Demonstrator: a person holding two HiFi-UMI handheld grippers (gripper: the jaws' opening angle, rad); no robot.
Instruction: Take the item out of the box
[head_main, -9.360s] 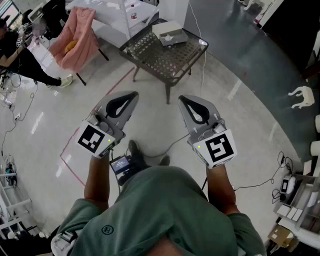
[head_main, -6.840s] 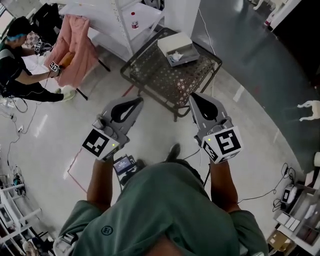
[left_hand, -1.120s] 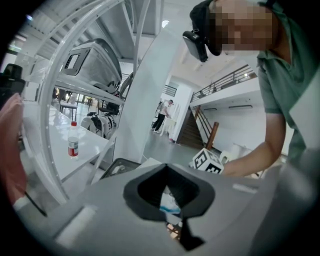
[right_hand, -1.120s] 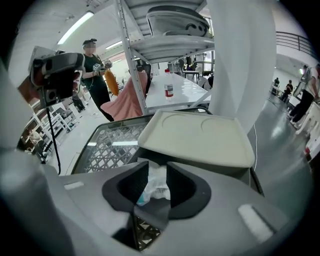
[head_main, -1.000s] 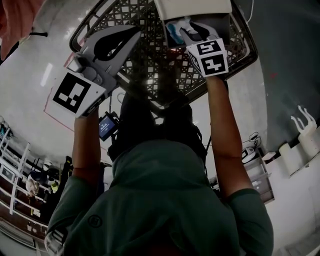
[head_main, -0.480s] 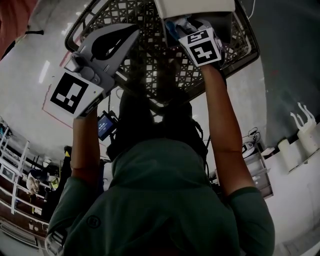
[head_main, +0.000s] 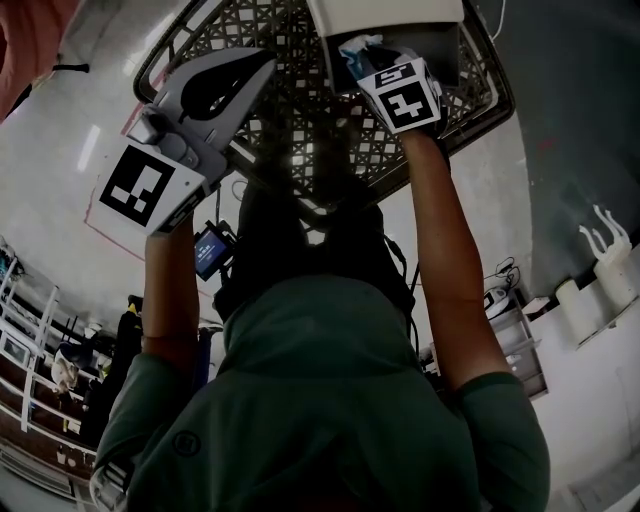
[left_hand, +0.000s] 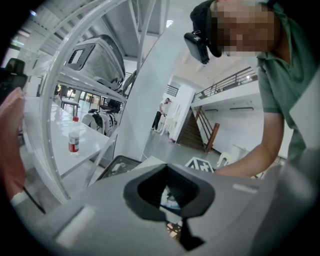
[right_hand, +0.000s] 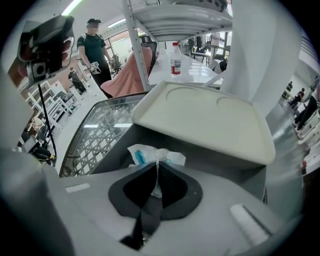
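A grey box with its cream lid tipped open stands on the black mesh table. A crumpled white and blue packet lies in it. My right gripper reaches into the box. Its jaws are closing, and the right gripper view shows the packet pinched between the tips of the right gripper, in front of the box wall. My left gripper hangs shut and empty over the table's left part, apart from the box.
White shelving with a bottle stands behind the table. A pink cloth hangs over a chair to the left, and a person stands further back. The mesh table top runs out to the left of the box.
My right gripper has pushed further into the box and its jaws have come together on the packet. The left gripper has hardly moved.
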